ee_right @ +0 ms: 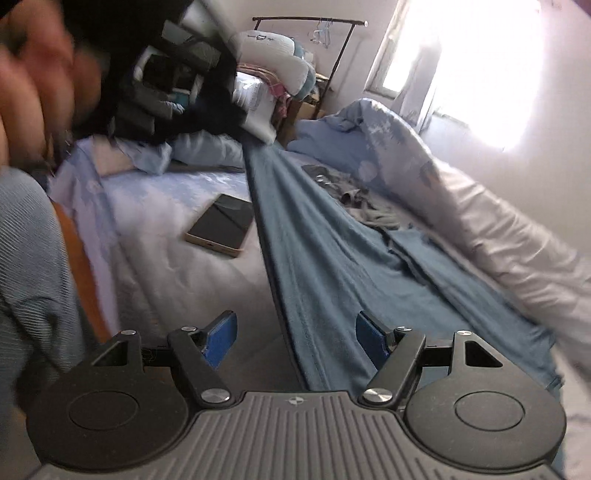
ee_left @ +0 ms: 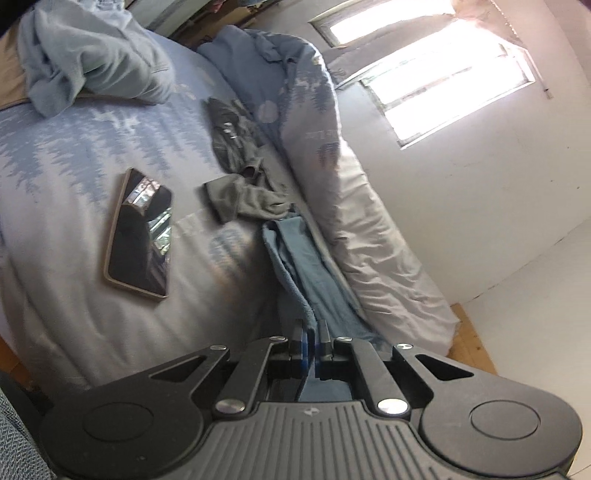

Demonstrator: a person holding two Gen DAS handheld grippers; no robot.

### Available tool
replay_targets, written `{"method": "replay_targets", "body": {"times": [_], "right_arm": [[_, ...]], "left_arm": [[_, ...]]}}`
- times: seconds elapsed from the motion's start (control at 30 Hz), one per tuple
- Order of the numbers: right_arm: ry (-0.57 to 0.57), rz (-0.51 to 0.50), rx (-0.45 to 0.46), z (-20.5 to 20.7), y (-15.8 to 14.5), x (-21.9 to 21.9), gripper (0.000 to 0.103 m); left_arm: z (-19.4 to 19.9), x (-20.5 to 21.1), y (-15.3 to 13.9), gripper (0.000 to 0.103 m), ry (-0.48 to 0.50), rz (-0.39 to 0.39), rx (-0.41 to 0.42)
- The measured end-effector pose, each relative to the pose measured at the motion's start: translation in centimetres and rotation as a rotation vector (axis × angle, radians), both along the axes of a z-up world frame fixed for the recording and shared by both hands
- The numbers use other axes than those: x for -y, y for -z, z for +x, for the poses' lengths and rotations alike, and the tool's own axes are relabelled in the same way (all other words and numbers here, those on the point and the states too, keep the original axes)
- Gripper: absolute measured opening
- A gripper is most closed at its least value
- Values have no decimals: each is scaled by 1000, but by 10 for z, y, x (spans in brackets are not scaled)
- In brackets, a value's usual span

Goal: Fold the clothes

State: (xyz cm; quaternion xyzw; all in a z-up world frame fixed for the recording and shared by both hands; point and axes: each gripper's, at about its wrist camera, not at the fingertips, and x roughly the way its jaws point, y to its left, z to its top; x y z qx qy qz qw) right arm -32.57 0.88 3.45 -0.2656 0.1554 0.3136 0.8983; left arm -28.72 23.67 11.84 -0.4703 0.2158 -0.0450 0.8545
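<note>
A dusty blue garment (ee_left: 306, 266) lies along the bed beside the duvet, and my left gripper (ee_left: 309, 331) is shut on one end of it. In the right wrist view the same blue garment (ee_right: 314, 251) stretches taut from the raised, blurred left gripper (ee_right: 173, 96) down onto the bed. Its near edge runs between the blue pads (ee_right: 221, 338) of my right gripper (ee_right: 297, 332). That gripper is open and its pads do not touch the cloth. A person's hand (ee_right: 33, 81) shows blurred at the upper left.
A phone (ee_left: 138, 232) (ee_right: 221, 225) lies on the blue patterned sheet (ee_left: 74, 155). A crumpled grey garment (ee_left: 240, 184) (ee_right: 354, 199) sits beyond it. A bunched duvet (ee_left: 351, 206) (ee_right: 480, 221) lines the wall side. A light-blue garment (ee_left: 92, 55) lies at the far end. A clothes rack (ee_right: 314, 22) stands behind.
</note>
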Motion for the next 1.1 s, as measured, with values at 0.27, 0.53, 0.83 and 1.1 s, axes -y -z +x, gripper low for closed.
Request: {"method": "replay_targets", "body": {"times": [0.27, 0.53, 0.83, 1.1], "right_arm": [[147, -196, 82, 26, 46, 21, 66], [268, -422, 119, 29, 72, 122, 66], [377, -582, 103, 22, 83, 209, 66], [331, -691, 121, 15, 88, 231, 18]], "left_arm": [[7, 0, -16, 0, -23, -18, 32], [13, -4, -21, 0, -69, -33, 36], [19, -6, -26, 0, -81, -15, 46], [23, -9, -19, 0, -101, -11, 6]]}}
